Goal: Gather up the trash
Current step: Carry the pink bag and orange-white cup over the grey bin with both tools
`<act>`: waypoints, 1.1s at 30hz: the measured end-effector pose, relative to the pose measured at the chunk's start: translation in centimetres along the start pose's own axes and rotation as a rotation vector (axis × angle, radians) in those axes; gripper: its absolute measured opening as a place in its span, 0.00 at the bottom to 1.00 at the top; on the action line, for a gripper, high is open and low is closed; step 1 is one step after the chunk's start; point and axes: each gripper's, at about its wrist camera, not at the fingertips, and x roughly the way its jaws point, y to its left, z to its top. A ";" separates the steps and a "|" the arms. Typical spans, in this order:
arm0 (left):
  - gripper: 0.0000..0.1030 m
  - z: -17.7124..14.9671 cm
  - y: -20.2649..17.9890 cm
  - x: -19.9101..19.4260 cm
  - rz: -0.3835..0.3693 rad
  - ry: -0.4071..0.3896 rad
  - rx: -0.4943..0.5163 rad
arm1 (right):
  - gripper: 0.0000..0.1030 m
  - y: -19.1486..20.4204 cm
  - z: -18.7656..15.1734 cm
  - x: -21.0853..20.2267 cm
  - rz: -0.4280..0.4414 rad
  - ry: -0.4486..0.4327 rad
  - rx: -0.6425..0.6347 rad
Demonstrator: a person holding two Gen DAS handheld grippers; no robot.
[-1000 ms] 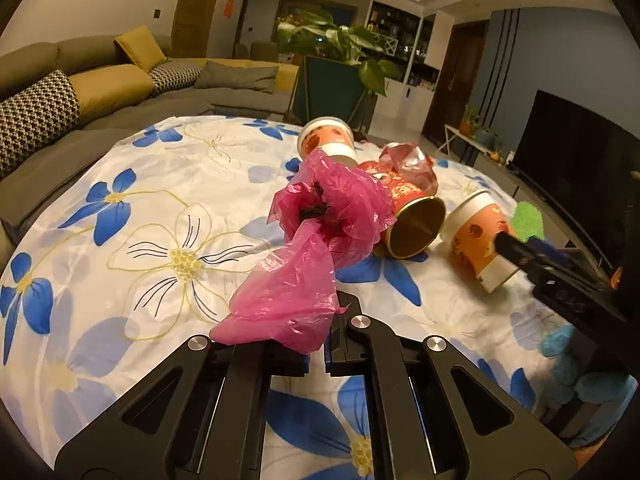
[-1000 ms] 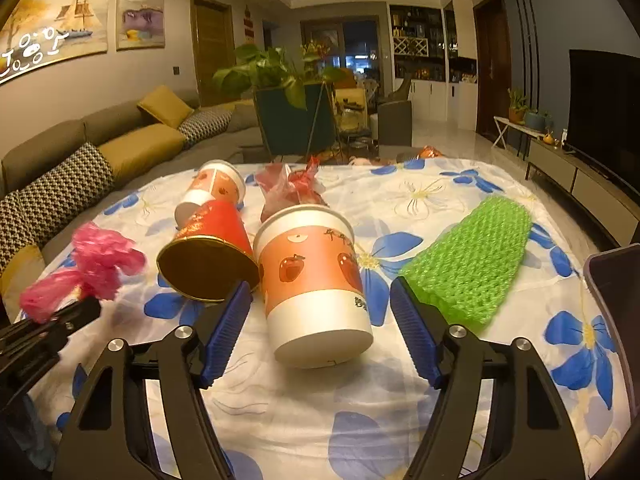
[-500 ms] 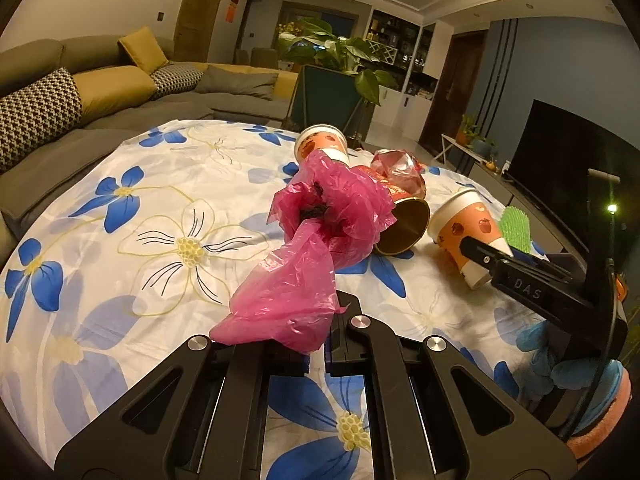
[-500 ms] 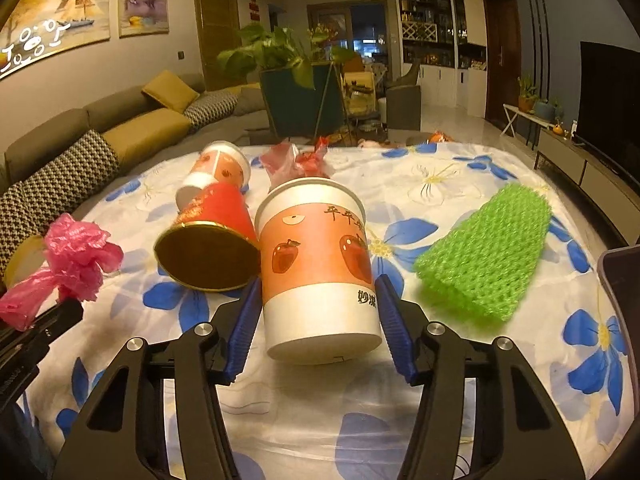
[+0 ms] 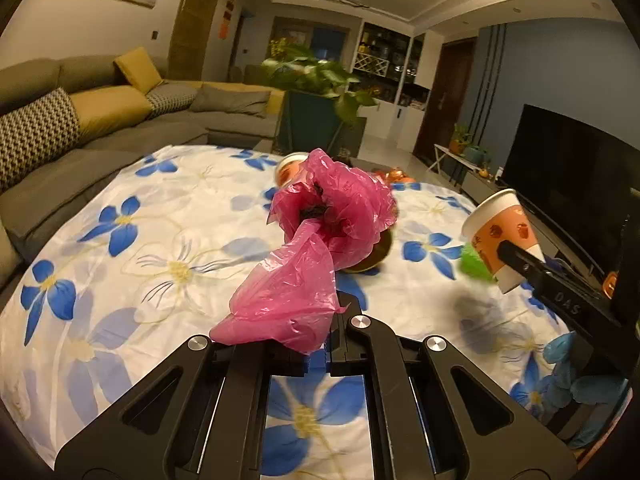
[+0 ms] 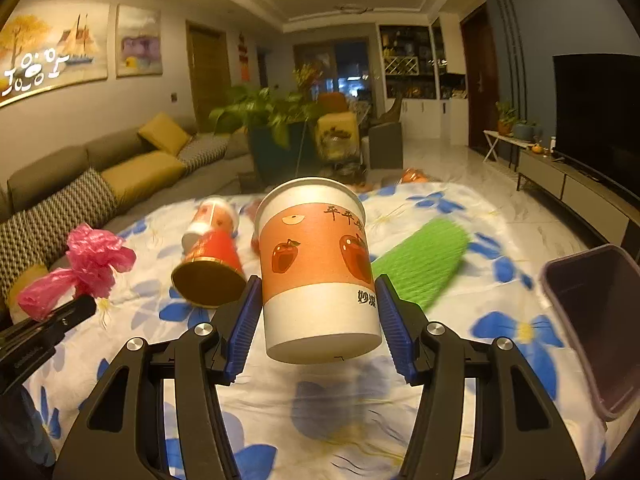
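- A living room at night: a table under a white cloth with blue flowers (image 6: 500, 332), a grey sofa (image 5: 132, 128) at ten o'clock, a dark television (image 6: 596, 116) at two o'clock.
- The right gripper (image 6: 316, 320) clamps a paper cup with apple prints (image 6: 316, 268) between its blue pads, clear of the cloth (a shadow lies beneath it).
- The left gripper (image 5: 320, 344) is closed tight on a crumpled pink plastic bag (image 5: 316, 252).
- On the cloth: a red cup on its side (image 6: 210, 268) at eleven o'clock of the held cup, another printed cup (image 6: 210, 218) behind it, green foam netting (image 6: 424, 260) at two o'clock.
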 end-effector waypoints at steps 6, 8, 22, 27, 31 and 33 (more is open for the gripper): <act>0.04 0.8 -3.6 -0.8 -0.040 -0.019 0.059 | 0.54 -3.0 0.4 -3.8 -0.036 -0.069 0.033; 0.04 0.9 -4.9 -1.0 -0.055 -0.026 0.084 | 0.54 -3.9 0.5 -5.0 -0.050 -0.088 0.043; 0.04 1.4 -15.1 -1.5 -0.199 -0.054 0.216 | 0.54 -12.3 0.5 -13.2 -0.203 -0.237 0.135; 0.04 1.7 -19.0 -1.3 -0.246 -0.064 0.252 | 0.54 -14.9 0.4 -15.2 -0.269 -0.271 0.160; 0.04 1.7 -21.8 -0.7 -0.276 -0.064 0.279 | 0.55 -16.6 0.4 -16.1 -0.317 -0.287 0.173; 0.04 1.6 -22.9 -0.4 -0.291 -0.062 0.289 | 0.55 -17.2 0.6 -16.2 -0.339 -0.290 0.179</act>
